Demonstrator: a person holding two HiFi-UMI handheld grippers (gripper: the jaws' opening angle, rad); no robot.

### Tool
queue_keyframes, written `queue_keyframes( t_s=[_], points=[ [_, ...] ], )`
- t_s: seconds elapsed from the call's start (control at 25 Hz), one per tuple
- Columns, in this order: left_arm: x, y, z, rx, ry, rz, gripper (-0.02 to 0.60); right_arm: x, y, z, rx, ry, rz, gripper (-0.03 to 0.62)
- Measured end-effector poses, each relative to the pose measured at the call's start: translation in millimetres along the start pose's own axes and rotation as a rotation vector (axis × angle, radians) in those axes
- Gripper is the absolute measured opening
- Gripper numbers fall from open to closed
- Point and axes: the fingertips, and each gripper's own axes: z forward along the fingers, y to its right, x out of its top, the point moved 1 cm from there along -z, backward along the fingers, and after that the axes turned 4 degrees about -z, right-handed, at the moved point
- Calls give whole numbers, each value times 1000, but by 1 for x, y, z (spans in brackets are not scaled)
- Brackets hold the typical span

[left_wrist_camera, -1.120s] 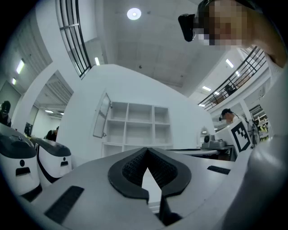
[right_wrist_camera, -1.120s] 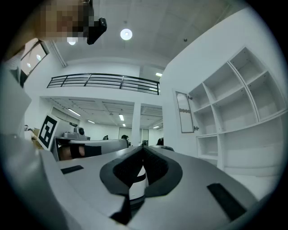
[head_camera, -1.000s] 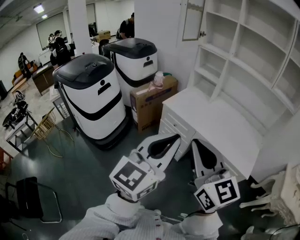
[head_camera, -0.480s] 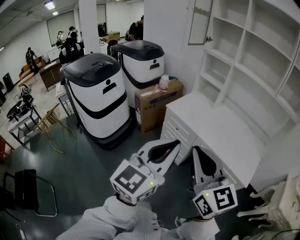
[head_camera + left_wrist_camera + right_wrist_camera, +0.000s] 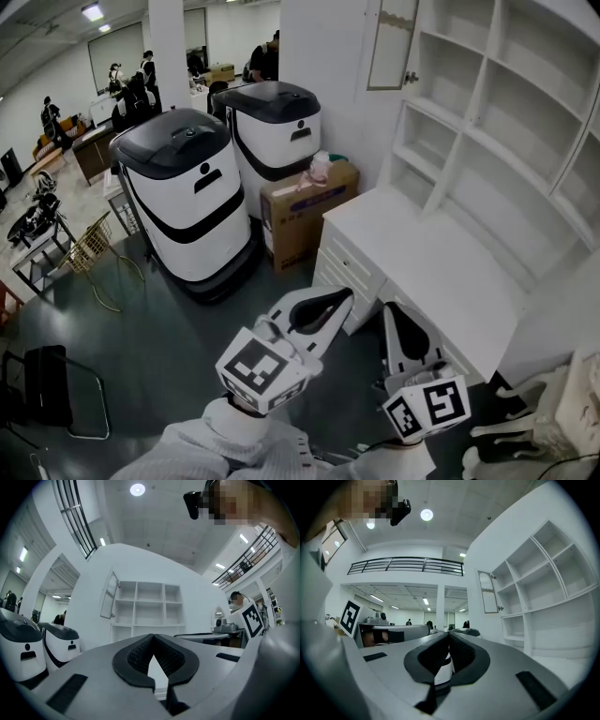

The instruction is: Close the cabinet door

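A large, bright indoor hall with a dark floor

The glossy dark floor (image 5: 169,319) runs back to white walls (image 5: 319,56) and a white pillar (image 5: 169,47), lit by ceiling lights (image 5: 92,11). Two big white machines with black lids (image 5: 183,202) stand side by side, with a cardboard box (image 5: 305,211) just beside them. A wire basket (image 5: 89,248) and a black chair (image 5: 47,384) stand at the left, and people gather at desks (image 5: 89,150) far back. A railed gallery (image 5: 405,566) runs overhead.

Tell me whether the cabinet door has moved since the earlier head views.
No. The cabinet door still stands swung open at the same angle to the shelf unit beside it.
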Motion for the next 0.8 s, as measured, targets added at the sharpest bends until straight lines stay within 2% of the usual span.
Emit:
queue_keyframes(
  t_s=[0.2, 0.56, 0.8],
  points=[
    [-4, -44, 33, -13, 6, 5, 9, -5, 26, 45, -20, 3, -18, 12],
    [15, -153, 110, -31, 26, 36, 9, 0, 83, 162, -51, 34, -45, 12],
    [12, -221, 139, -44, 13, 47, 9, -9, 104, 233, -75, 32, -37, 12]
  ],
)
